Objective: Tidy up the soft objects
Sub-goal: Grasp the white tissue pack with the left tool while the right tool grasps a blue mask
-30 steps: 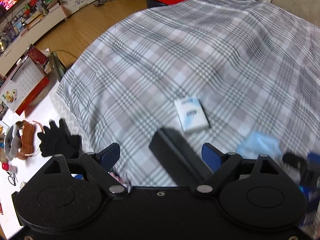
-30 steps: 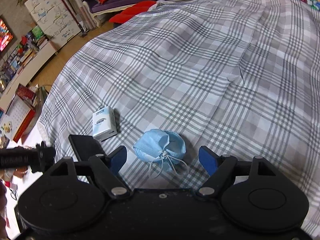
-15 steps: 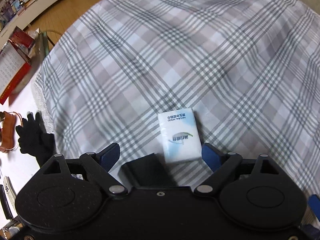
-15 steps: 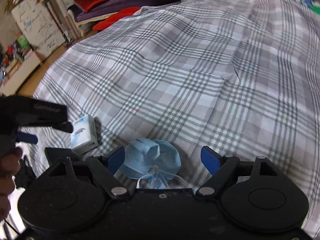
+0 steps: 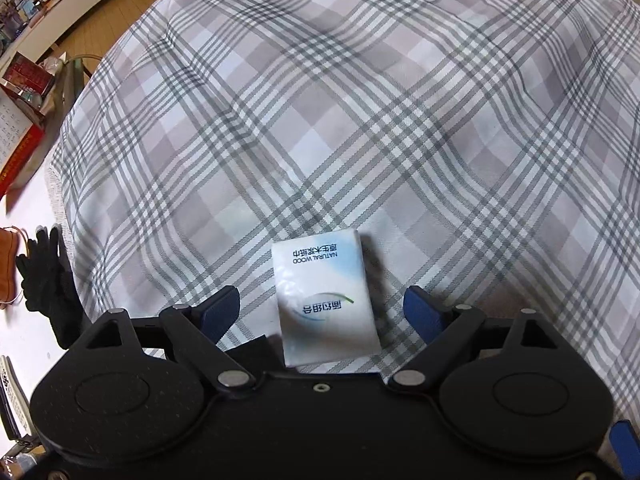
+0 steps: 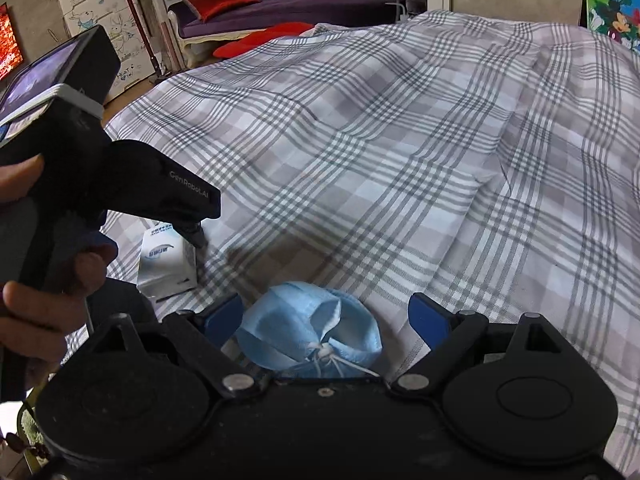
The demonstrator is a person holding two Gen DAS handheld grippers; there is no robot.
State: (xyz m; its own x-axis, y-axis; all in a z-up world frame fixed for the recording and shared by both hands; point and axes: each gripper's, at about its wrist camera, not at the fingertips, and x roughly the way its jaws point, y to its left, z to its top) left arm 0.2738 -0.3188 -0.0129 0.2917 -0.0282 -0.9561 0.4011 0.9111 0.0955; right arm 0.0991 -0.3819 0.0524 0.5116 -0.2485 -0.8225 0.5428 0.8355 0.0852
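Observation:
A white tissue pack [image 5: 326,300] lies on the plaid sheet [image 5: 360,120], between the blue fingers of my left gripper [image 5: 322,312], which stands open above it without touching. In the right wrist view the same pack [image 6: 168,258] sits under the left gripper's black body [image 6: 160,192], held by a hand [image 6: 48,280]. A crumpled blue face mask [image 6: 308,330] with white ear loops lies between the fingers of my right gripper [image 6: 326,320]. Its jaws are opening and the pads stand clear of the mask.
A flat black object [image 5: 256,346] lies by the pack, mostly hidden under the left gripper. Black gloves [image 5: 44,276] and a brown item [image 5: 8,256] lie on a white surface left of the bed. Red cushions [image 6: 260,38], a purple sofa [image 6: 288,0] and white drawers [image 6: 100,4] stand beyond.
My left gripper has come down and over the tissue pack, which now lies between its fingers. The right gripper has sunk toward the mask and its fingers have spread wider.

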